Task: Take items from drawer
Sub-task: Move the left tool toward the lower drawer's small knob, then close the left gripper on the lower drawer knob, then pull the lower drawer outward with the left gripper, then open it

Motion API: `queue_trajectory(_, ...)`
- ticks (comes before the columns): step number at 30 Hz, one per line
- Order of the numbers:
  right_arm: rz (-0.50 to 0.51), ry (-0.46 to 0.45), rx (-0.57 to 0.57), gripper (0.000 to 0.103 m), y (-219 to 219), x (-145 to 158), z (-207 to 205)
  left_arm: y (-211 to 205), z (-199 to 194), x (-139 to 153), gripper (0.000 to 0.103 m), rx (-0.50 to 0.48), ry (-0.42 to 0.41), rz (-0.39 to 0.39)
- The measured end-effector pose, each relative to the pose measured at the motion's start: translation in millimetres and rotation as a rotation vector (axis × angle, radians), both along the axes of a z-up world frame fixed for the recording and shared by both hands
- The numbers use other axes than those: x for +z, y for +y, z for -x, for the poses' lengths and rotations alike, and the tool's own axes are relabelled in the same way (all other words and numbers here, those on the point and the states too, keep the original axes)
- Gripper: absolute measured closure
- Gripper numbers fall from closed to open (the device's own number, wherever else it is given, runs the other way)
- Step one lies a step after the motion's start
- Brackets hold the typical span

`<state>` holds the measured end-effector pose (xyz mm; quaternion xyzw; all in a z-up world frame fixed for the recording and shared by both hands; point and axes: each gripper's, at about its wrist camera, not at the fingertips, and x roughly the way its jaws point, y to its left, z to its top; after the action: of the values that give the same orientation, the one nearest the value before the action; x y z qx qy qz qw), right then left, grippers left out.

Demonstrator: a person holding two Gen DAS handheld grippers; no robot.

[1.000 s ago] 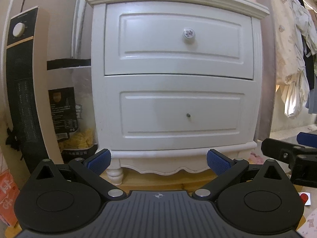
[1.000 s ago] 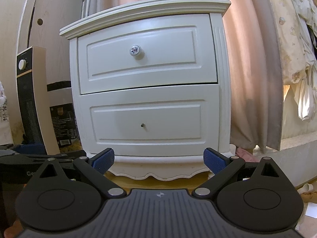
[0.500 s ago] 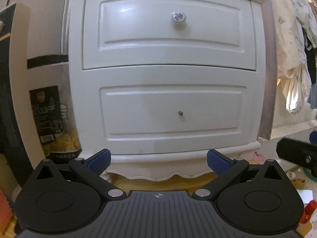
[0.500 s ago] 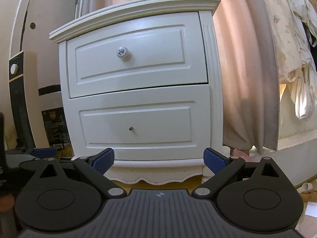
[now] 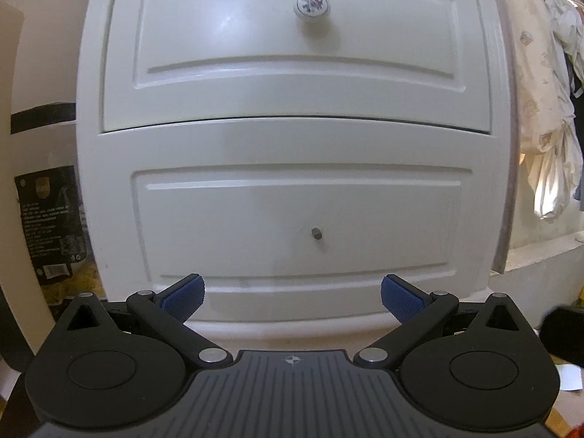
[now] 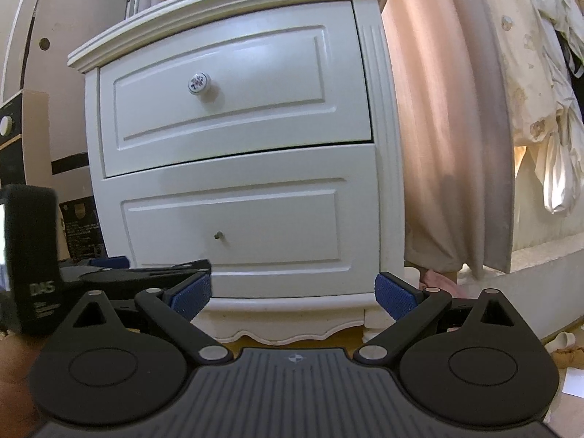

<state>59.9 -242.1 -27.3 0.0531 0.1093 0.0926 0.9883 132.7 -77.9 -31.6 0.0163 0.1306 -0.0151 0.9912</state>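
The left gripper (image 5: 292,294) gapes wide before the white nightstand (image 5: 292,146), its closed lower drawer (image 5: 299,226) at twelve o'clock, the knobbed upper drawer (image 5: 295,54) above, while the right gripper (image 6: 292,294) also gapes, empty.

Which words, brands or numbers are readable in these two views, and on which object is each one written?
"DAS": white letters on the black device at the left edge of the right wrist view; the smaller lines under it are blurred.
Black label on the bag left of the nightstand: white print, too small and blurred to read.
Knob of the upper drawer: a blue flower pattern, no text.
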Motion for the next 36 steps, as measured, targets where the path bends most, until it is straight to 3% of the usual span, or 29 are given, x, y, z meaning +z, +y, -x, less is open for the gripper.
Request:
queue_trajectory(9, -0.006, 0.015, 0.006, 0.000, -3, -6, -14, -27, -8, -6, 0.000, -0.032, -0.077, -0.029)
queue_trajectory(13, -0.008, 0.019, 0.004, 0.000, -5, -8, -19, -27, -18, -6, 0.003, -0.003, -0.076, 0.012)
queue_trajectory(15, -0.013, 0.025, 0.003, 0.000, -6, -10, -21, -32, -19, -7, 0.010, 0.024, -0.089, 0.013)
queue_trajectory(20, -0.012, 0.041, -0.003, 0.000, -9, -16, -25, -39, -21, -11, 0.045, 0.082, -0.085, 0.036)
queue_trajectory(24, -0.019, 0.049, -0.009, 0.000, -13, -19, -27, -47, -14, -13, 0.053, 0.085, -0.077, 0.042)
queue_trajectory(26, -0.019, 0.053, -0.011, 0.000, -15, -21, -28, -54, -5, -15, 0.071, 0.086, -0.096, 0.035)
queue_trajectory(28, -0.019, 0.060, -0.013, 0.000, -15, -23, -30, -59, 2, -16, 0.083, 0.091, -0.100, 0.042)
queue_trajectory(32, -0.028, 0.070, -0.009, 0.000, -17, -26, -33, -72, 13, -16, 0.098, 0.089, -0.107, 0.050)
queue_trajectory(36, -0.036, 0.078, 0.001, 0.000, -17, -27, -34, -90, 29, -18, 0.098, 0.111, -0.116, 0.017)
